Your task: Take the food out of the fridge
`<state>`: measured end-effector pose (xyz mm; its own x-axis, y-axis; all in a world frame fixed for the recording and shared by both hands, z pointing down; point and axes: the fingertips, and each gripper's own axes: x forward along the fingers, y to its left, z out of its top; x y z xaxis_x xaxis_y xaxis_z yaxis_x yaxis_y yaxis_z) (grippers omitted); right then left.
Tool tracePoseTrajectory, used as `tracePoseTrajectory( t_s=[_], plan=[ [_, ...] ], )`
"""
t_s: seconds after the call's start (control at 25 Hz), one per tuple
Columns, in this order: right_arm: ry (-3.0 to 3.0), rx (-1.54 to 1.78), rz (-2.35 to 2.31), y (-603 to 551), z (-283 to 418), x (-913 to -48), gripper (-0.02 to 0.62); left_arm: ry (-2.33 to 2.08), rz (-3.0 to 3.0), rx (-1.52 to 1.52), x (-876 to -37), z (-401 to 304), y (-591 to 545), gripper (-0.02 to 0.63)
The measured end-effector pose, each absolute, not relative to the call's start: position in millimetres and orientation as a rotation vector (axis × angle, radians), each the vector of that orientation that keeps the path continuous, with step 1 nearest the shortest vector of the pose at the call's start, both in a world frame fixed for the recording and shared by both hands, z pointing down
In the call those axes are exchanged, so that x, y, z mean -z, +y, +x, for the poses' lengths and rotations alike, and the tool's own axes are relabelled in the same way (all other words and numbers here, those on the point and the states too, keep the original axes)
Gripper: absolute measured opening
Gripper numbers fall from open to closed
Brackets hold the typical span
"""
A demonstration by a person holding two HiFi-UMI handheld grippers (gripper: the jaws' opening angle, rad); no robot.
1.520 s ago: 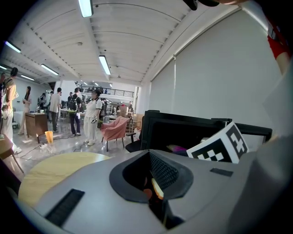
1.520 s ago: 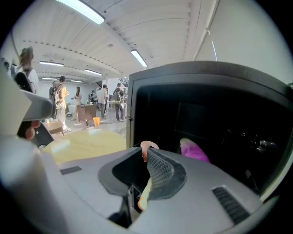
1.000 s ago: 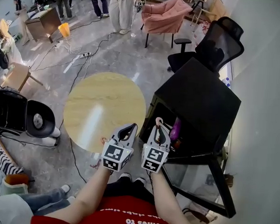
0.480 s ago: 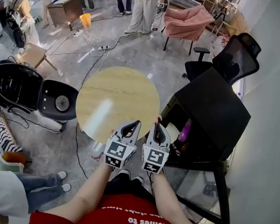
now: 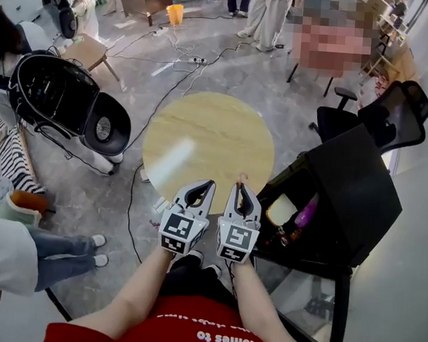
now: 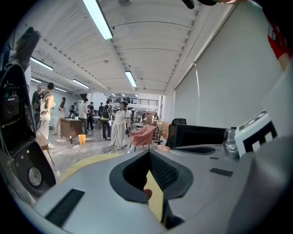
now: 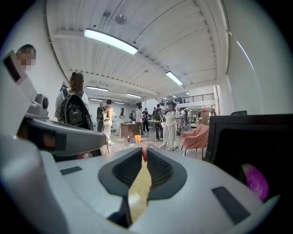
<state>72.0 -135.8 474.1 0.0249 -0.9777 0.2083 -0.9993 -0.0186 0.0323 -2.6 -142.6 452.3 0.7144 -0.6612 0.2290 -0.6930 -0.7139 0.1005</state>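
Black box-shaped fridge (image 5: 351, 191) has its door open. A purple oblong food (image 5: 310, 208) and a pale cream block (image 5: 281, 209) sit inside it. Right gripper (image 5: 240, 184), just left of the fridge, has its jaws nearly closed, pinching a small pinkish piece (image 5: 240, 177); can't identify it. Left gripper (image 5: 207, 185), further left, has its tips together and looks empty. Judgement: one item out at most, most of the unloading left.

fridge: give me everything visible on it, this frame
The fridge is a small black box on the floor, right of the round table, with an office chair behind it. Its dark-framed glass door stands swung wide open. Inside show a pale item and a purple one.
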Motion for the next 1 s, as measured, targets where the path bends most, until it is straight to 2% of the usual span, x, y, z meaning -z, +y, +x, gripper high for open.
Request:
tracePoseTrajectory(
  t_s=[0.48,0.8,1.0],
  plan=[
    [-2.169,-0.319,1.924,-168.3,37.4,-526.9,0.041,-1.328,2.557,-0.282,-476.1,-51.8,-163.6,0.003],
    [-2.097,-0.434,1.821,-167.3,13.3,-607.5,0.041,-1.378,2.498,-0.272,-509.2,-90.0,-164.4,0.003],
    [-2.003,-0.633,1.696,-165.1,8.0,-680.5,0.041,-1.383,2.471,-0.297,-526.4,-99.8,-163.8,0.003]
  ],
)
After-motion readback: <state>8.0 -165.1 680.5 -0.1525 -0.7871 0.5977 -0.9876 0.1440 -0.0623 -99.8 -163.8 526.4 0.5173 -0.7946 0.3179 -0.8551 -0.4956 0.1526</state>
